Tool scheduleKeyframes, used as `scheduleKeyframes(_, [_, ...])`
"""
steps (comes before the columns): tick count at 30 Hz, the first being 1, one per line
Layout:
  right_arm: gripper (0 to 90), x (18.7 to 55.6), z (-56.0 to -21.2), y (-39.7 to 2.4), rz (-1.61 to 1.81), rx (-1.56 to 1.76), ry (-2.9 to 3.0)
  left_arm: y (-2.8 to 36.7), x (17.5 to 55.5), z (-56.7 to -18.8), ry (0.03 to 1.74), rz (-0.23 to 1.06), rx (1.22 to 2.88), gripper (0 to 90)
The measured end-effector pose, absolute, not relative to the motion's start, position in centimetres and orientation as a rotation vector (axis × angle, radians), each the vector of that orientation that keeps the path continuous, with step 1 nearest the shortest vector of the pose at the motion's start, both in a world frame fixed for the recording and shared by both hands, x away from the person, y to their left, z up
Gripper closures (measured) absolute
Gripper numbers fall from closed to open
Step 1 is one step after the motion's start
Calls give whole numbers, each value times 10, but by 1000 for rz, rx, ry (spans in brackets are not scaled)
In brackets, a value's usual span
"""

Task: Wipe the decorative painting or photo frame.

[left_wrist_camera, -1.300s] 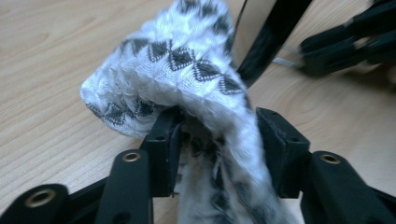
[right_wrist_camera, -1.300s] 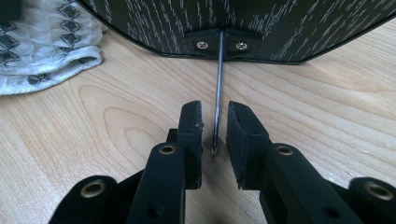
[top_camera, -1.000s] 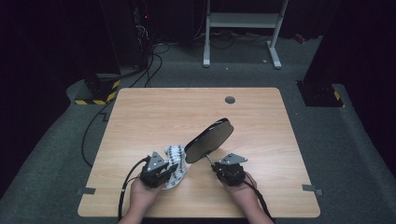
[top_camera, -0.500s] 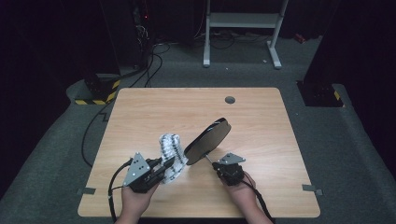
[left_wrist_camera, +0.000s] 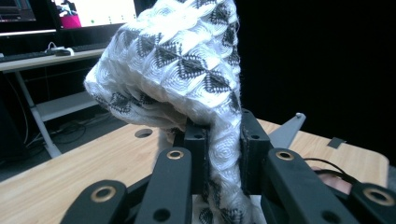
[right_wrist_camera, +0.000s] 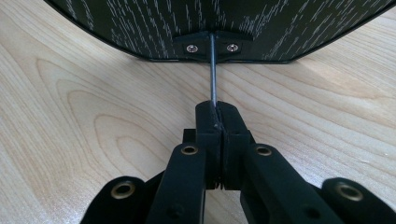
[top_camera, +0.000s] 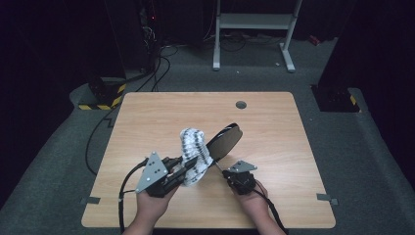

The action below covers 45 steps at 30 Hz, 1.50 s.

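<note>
A white knit sock [top_camera: 193, 149] with black diamond patterns hangs in the air, with my left gripper [top_camera: 188, 169] shut on its lower part. In the left gripper view the sock [left_wrist_camera: 187, 60] bulges above the left gripper [left_wrist_camera: 223, 144], whose pads pinch the fabric. A black oval board [top_camera: 225, 139] tilts up off the table right beside the sock; whether they touch I cannot tell. My right gripper [top_camera: 226, 172] is shut on the board's thin metal rod [right_wrist_camera: 213, 70], which runs from the right gripper [right_wrist_camera: 217, 112] into the board [right_wrist_camera: 140, 23].
The wooden table [top_camera: 147, 112] has a round hole [top_camera: 241, 104] near its far edge. Cables [top_camera: 105, 132] trail off the left side onto the floor. A white frame stand [top_camera: 254, 22] is behind the table, and a yellow-black striped block [top_camera: 105, 95] lies at the back left.
My left gripper has risen off the table and tilted, lifting the sock up beside the board. The right gripper and the board have stayed in place.
</note>
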State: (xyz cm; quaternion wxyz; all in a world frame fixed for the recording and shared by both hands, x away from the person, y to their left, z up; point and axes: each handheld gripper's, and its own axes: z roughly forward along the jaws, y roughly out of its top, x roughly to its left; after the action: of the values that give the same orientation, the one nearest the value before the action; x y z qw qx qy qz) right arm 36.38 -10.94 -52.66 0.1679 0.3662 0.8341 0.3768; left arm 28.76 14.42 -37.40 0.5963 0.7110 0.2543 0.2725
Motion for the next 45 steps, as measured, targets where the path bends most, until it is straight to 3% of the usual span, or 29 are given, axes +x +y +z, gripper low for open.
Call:
scheduleKeyframes(10, [893,364,-527,-110,1073,1033,2380,125,306,-373,611,724,1692,779])
scheduleKeyframes(27, [893,367,-527,-115,1066,982,2408,124,309,-368,607,699,1707,776])
scheduleKeyframes(45, [894,365,-527,-113,1055,974,2400,79,345,-332,539,662,1737,775])
